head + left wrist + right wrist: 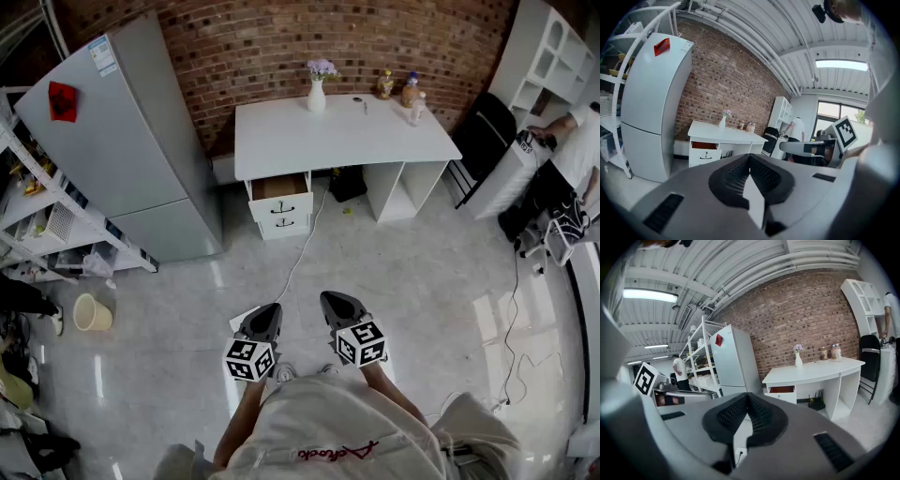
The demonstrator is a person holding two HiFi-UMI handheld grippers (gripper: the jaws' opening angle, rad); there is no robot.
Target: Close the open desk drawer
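White desk [347, 136] stands against the brick wall. Under the desk top, its top drawer [279, 187] is pulled out, and only its brown inside shows. A vase [317, 96] on the desk holds purple flowers [322, 67]. Well away from the desk, the left gripper [269, 311] and right gripper [334, 302] have their jaws shut tight.

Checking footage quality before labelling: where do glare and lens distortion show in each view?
Head view: ceiling lights streak as glare across the glossy grey floor tiles, and the red brick wall bows. Left gripper view: fisheye bends the pale grey refrigerator; the ceiling light panel is blown out. Right gripper view: dark corners; the white desk looks sharp.
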